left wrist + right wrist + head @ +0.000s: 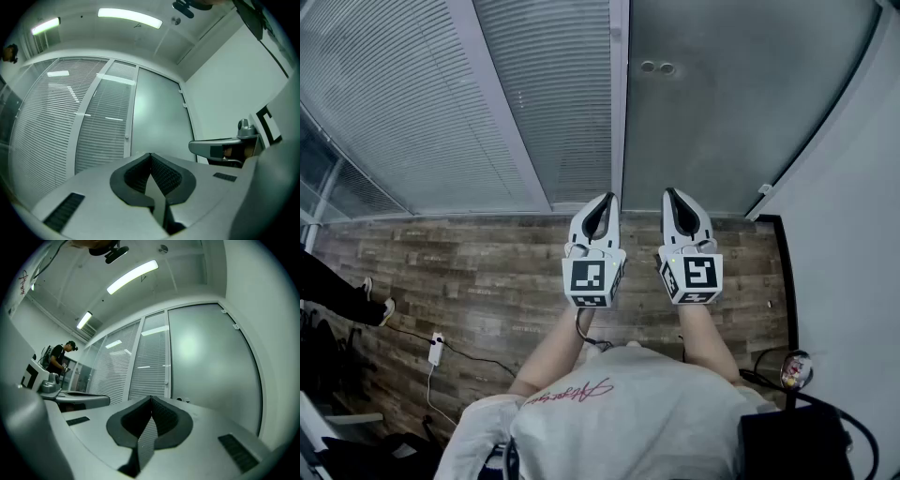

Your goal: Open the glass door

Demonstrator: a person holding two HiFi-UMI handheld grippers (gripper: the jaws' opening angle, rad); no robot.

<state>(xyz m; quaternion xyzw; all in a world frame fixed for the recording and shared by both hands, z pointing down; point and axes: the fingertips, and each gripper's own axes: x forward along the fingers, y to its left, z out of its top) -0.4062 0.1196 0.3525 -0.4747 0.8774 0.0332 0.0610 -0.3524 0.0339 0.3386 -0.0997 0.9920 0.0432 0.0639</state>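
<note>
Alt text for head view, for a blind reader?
The left hand-held gripper and right hand-held gripper, both shut and empty, point side by side at a closed frosted glass door. Blind-covered glass panels stand to its left, over a wood-pattern floor.

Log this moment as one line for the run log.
left gripper: shut, empty | right gripper: shut, empty | glass door: closed, untouched | both grippers side by side, facing door

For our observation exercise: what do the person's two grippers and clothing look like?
The left gripper and right gripper are white with black ribbed pads; each carries a cube of black square markers. The shirt is pale with red script.
</note>
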